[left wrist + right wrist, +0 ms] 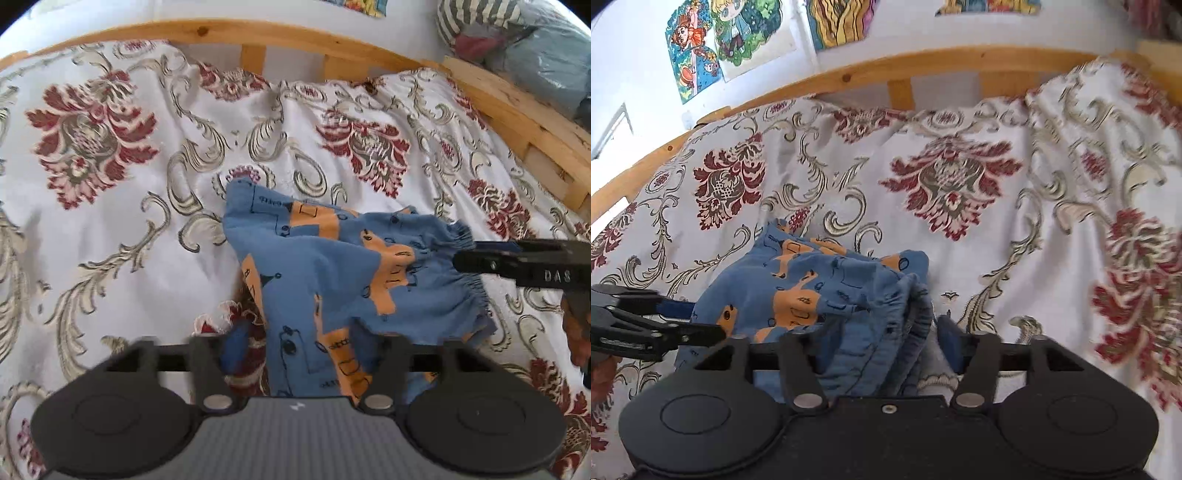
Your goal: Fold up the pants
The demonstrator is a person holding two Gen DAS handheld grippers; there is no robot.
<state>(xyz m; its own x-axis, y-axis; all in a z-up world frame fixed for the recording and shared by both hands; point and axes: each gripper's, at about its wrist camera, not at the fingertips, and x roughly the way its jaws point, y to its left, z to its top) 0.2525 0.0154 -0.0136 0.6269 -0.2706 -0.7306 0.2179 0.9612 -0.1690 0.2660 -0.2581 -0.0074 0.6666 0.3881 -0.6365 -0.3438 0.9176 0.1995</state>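
Observation:
Small blue pants (pixel 332 266) with orange animal prints lie bunched on the flowered bedspread (pixel 110 221). My left gripper (pixel 304 347) stands open around the near leg end. Its left blue pad (pixel 236 347) shows, while cloth hides the other finger. In the left wrist view my right gripper (pixel 461 258) comes in from the right, its tip at the gathered waistband (pixel 469 236). In the right wrist view the pants (pixel 812 288) fill the near centre. My right gripper (pixel 882 343) is open, the waistband folds lying between its fingers (pixel 949 339). The left gripper (pixel 701 328) reaches in from the left.
A wooden bed rail (pixel 258 33) runs along the far edge and down the right side (pixel 517 110). Striped and blue bundles (pixel 517 37) sit beyond the right corner. Drawings (pixel 713 44) hang on the wall. Bare bedspread (pixel 1034 221) lies around the pants.

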